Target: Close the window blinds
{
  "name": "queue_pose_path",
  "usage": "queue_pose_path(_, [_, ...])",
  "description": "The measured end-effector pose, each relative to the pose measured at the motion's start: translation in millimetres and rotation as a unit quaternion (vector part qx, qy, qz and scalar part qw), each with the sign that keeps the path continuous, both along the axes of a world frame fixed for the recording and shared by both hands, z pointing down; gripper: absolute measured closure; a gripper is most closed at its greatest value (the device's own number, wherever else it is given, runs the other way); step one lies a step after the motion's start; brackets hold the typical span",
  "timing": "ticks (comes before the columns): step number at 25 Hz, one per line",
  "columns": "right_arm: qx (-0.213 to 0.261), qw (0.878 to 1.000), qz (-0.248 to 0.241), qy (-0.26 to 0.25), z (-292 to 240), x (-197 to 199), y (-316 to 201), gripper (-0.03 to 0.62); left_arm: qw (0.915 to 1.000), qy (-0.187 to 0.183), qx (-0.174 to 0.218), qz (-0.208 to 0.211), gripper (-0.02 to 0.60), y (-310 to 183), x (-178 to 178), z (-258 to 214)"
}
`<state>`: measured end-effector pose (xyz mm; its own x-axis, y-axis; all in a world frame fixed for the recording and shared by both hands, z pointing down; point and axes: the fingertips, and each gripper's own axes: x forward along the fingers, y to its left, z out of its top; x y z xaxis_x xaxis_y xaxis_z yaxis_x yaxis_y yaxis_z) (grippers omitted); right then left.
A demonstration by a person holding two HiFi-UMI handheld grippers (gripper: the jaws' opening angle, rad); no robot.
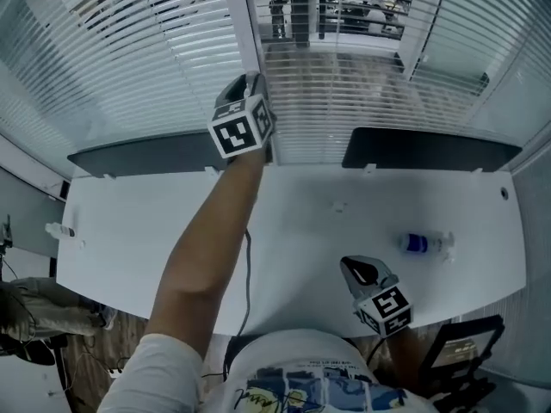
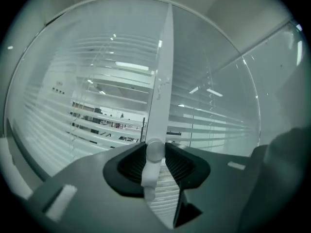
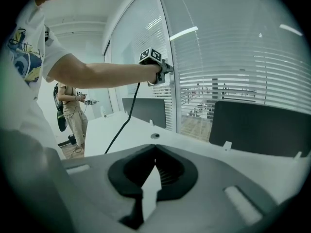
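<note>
Window blinds (image 1: pixel 155 50) are hanging across the whole far side, slats partly open, glass showing through. A white desk (image 1: pixel 172 231) is spanning the room below them, with two dark panels (image 1: pixel 430 149) standing along its far edge. The left gripper (image 2: pixel 155 152) is reaching up at the window post, far centre, its jaws pinching the white tilt wand (image 2: pixel 163 72), which is running upright between the pads. The right gripper (image 3: pixel 155 149) is hovering over the desk's near right edge, jaws pressed together and holding nothing. A small bottle (image 1: pixel 424 243) is lying on the desk at right.
</note>
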<state>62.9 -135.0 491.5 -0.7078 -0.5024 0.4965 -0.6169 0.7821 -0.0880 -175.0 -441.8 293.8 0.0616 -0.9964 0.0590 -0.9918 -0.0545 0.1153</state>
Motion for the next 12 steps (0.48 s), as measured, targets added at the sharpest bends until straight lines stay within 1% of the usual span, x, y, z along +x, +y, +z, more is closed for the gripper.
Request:
queue_pose_path(3, [-0.001,1.0,0.0,-0.004,4.4,3.4,2.9,0.591,0.9987,0.051,0.003,0.0,0.456,3.9,1.3,2.3])
queue_pose_path(5, [-0.002,1.0,0.0,-0.004,7.8,5.6,4.4,0.592,0.9973,0.074,0.003,0.004,0.456,4.3,3.3,5.6])
queue_pose_path(6, [-0.002,1.0,0.0,-0.004,8.5,6.3,4.6,0.591,0.9974,0.072,0.003,0.004,0.456,4.6,3.5,6.0])
queue_pose_path(12, [0.002,1.0,0.004,-0.006,8.9,10.0,1.0,0.592,0.9999,0.014,0.005,0.007,0.448,4.3,2.9,5.2])
